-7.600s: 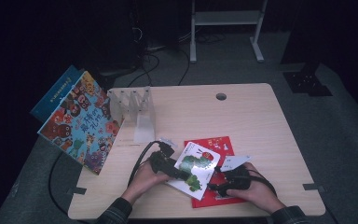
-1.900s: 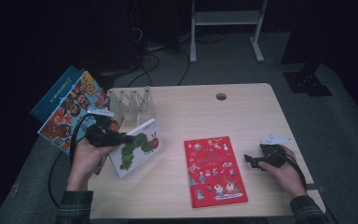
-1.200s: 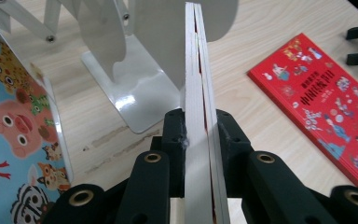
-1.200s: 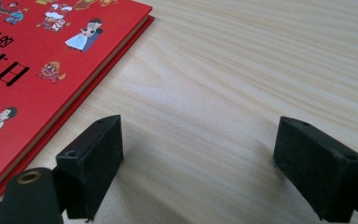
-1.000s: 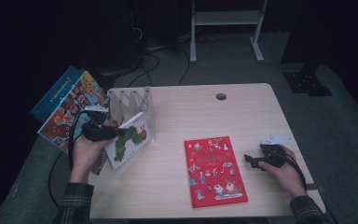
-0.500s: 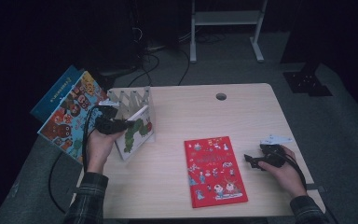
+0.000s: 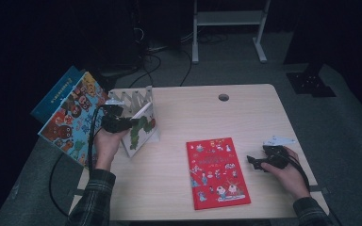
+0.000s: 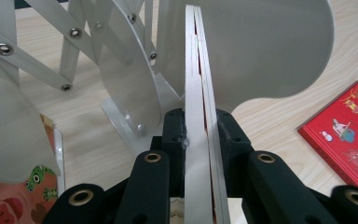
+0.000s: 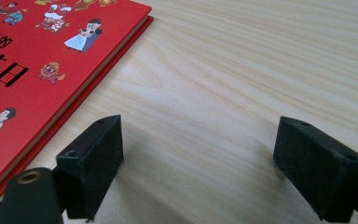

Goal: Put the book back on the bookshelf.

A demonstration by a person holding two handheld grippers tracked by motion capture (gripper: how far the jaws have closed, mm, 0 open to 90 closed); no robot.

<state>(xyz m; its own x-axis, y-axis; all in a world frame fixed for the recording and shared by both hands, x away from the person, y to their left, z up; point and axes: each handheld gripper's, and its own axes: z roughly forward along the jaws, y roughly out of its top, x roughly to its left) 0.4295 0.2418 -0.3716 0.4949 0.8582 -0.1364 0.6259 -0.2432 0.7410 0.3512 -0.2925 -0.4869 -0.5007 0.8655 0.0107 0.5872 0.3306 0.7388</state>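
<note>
— What's on the table (image 7: 264, 122) right now?

— Biggest first: the table itself, then the colourful books (image 7: 70, 117) leaning off its left edge, then the white accordion rack (image 7: 132, 98) standing at the left rear. A red book (image 7: 216, 172) lies flat near the middle front. In my left gripper (image 7: 129, 123) is the white caterpillar book (image 7: 140, 130).

— Where was that book a moment ago?

— A second back I had it tilted open-face above the table, short of the rack. Now it stands on edge, its spine end right up against the rack. In the left gripper view, the book's (image 8: 200, 107) page edges run straight up between my jaws, with a rounded white divider (image 8: 261, 46) just behind it and another divider (image 8: 126, 88) to the other side.

— So it's in a slot?

— I judge it's entering one; I can't tell whether the bottom edge rests on the rack's base yet. The turn from flat to upright is the part that mattered, and that's done.

— Your grip?

— Left jaws are narrow, clamped on the book's edge. My right gripper (image 7: 259, 162) rests on the table well right of the red book (image 9: 42, 60), jaws spread wide with bare wood between them.

— Next?

— Probably seat the book, release, then the red one.
</note>
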